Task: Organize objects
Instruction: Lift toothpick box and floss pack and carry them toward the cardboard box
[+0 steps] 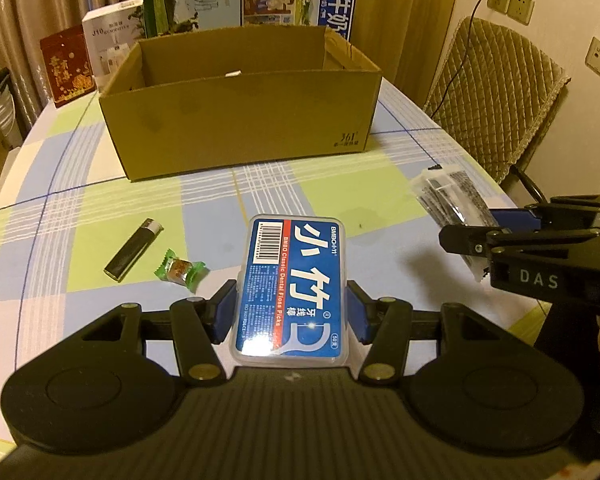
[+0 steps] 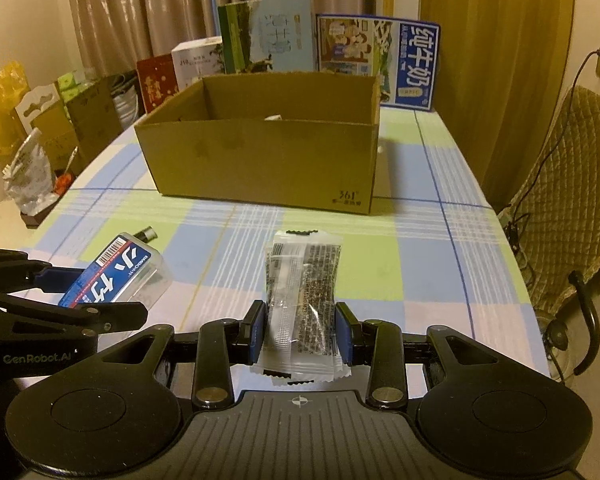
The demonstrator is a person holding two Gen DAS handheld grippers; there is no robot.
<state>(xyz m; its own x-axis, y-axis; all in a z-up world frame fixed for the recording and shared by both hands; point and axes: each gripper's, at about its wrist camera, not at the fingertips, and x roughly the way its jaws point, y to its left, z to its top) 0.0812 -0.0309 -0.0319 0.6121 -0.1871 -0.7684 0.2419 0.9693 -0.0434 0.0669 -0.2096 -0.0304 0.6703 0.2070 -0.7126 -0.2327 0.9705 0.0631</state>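
Left hand-held gripper [image 1: 292, 312] pinching glossy dental floss pick box [image 1: 292, 288], right hand-held gripper [image 2: 300, 332] pinching crinkly clear sachets [image 2: 302, 304]; black lighter [image 1: 134, 249], wrapped candy [image 1: 180, 270] fully visible only from left.

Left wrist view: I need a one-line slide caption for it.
Left gripper holds a dental floss pick box above the checked tablecloth, facing an open cardboard box.
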